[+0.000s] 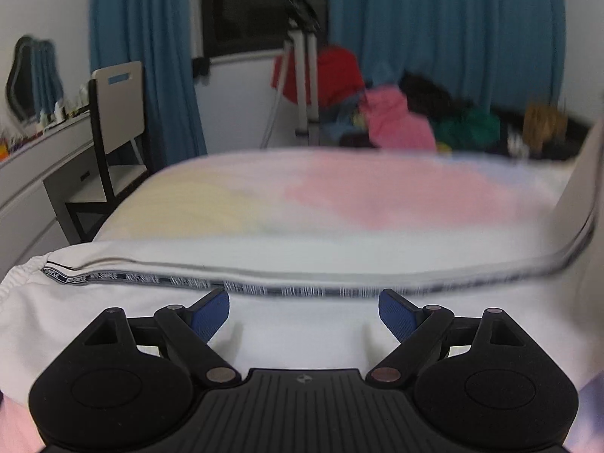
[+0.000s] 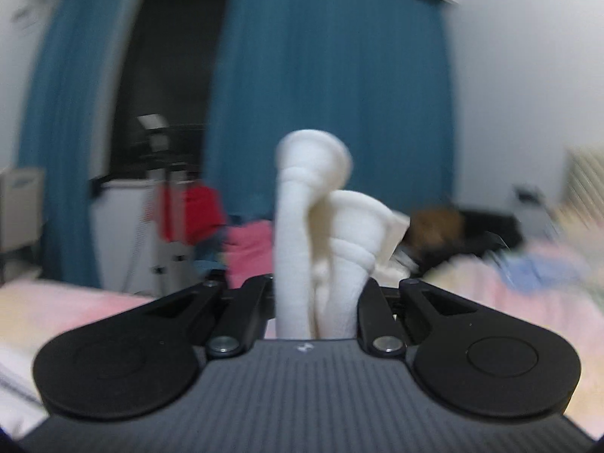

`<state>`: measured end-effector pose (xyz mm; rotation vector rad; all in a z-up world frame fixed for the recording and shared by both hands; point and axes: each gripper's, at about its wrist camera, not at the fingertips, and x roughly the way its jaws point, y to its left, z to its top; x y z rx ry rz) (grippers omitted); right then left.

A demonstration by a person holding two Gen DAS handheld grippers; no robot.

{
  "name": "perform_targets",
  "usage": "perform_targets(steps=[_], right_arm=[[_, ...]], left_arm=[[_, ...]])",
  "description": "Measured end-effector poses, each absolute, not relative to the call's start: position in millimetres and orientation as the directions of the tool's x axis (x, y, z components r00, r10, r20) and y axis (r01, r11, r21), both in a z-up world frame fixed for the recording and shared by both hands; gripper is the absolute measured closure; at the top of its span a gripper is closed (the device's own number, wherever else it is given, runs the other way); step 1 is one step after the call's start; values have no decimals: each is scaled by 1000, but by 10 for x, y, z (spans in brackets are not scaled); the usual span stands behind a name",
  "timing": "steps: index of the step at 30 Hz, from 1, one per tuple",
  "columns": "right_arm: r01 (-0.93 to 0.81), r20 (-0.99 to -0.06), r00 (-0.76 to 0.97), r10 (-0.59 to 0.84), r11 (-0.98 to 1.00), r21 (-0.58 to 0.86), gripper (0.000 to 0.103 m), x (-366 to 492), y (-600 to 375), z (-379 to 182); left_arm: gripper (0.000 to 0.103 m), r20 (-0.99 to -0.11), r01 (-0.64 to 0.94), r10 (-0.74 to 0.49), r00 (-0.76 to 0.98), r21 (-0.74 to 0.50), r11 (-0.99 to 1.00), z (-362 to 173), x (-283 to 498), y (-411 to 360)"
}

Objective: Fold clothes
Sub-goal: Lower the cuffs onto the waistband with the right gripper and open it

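Note:
A white garment (image 1: 302, 271) with a black printed side stripe (image 1: 158, 279) lies across the pastel bed (image 1: 339, 196) in the left wrist view. Its right part rises up at the frame's right edge. My left gripper (image 1: 304, 311) is open just above the white cloth, its blue pads (image 1: 211, 315) apart and empty. In the right wrist view my right gripper (image 2: 317, 290) is shut on a bunched fold of the white garment (image 2: 317, 226), which sticks up between the fingers, lifted above the bed (image 2: 490, 294).
A pile of clothes, red (image 1: 332, 71), pink (image 1: 396, 120), green and black, lies at the bed's far side. A white tripod (image 1: 302, 75) stands before blue curtains (image 1: 453, 37). A chair (image 1: 113, 120) and a desk (image 1: 34, 166) stand at the left.

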<state>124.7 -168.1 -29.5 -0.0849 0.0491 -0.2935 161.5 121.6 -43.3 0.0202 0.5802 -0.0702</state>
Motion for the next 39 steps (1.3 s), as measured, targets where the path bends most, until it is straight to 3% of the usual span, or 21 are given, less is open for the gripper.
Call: perform_targets(steps=[4,8,15,19,25,28,29,30,32,36,39], right_arm=[[125,-28,990,-139,947,-297,90,1297,-778,-639],[-56,-146,989,-10,897,-438,91,1308,-188,-1257],[-137,-237,971,10,838,-528,90,1153,42,-1709],[-137,-212,977,32,853,-504,90,1094,17,-1557],[-235,-319,945,75,833,-501,88,1136,176,-1602],[-303,-384,916,120,834,-462,80,1083,154,-1481],[-343,-410,899,154,829,-442,67,1036,122,-1422],[-383,-435,881,188,823,-421,46,988,90,-1363],[-463,-464,843,273,807,-366,23,759,-23,-1253],[-498,-493,807,324,823,-274,22,416,-351,-1001],[-393,-466,841,276,903,-174,22,297,-715,-828]], left_arm=[[15,-504,0,-72,861,-141,990,-265,1577,1607],[14,-497,-45,-98,862,-268,963,-200,1593,1931],[14,-495,-16,-116,861,-255,967,-239,1602,1918],[14,-495,3,-137,858,-262,965,-263,1619,1903],[14,-527,42,-207,824,-307,951,-377,1645,1885],[14,-535,70,-256,805,-343,937,-423,1643,1865],[14,-540,82,-272,797,-349,934,-445,1644,1843],[14,-547,90,-281,789,-350,933,-467,1642,1823],[14,-565,99,-294,771,-350,932,-518,1650,1751],[14,-608,106,-312,730,-350,931,-653,1671,1646],[14,-644,97,-307,701,-340,935,-768,1705,1578]])
